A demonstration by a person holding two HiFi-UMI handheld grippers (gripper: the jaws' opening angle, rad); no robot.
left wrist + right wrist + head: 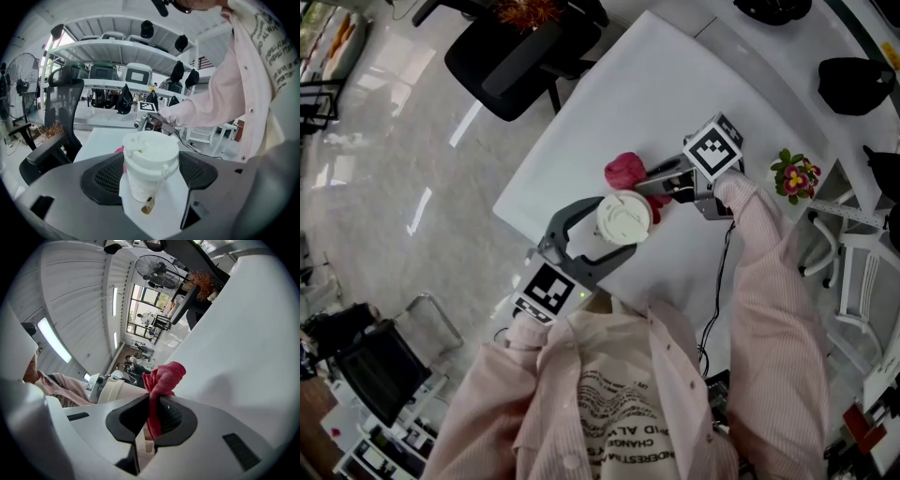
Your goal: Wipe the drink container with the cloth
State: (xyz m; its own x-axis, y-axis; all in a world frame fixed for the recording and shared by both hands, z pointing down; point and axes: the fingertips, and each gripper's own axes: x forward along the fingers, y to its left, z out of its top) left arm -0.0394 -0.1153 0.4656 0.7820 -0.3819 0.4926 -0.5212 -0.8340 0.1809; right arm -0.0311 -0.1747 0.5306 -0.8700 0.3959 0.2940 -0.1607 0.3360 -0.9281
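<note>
- The lidded white cup [624, 217], at frame centre, is clamped by the left gripper [150, 177].
- The red cloth [164, 376] is pinched tight by the right gripper [153, 414].

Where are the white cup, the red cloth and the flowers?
white cup [151, 149]: left gripper view, its lid.
red cloth [164, 377]: right gripper view, bunched top.
flowers [795, 175]: head view, the blooms.

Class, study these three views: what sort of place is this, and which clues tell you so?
Most likely an office or lab workroom. There is a white table with a black office chair beside it, a pedestal fan, and long shelves stacked with cases and equipment.
</note>
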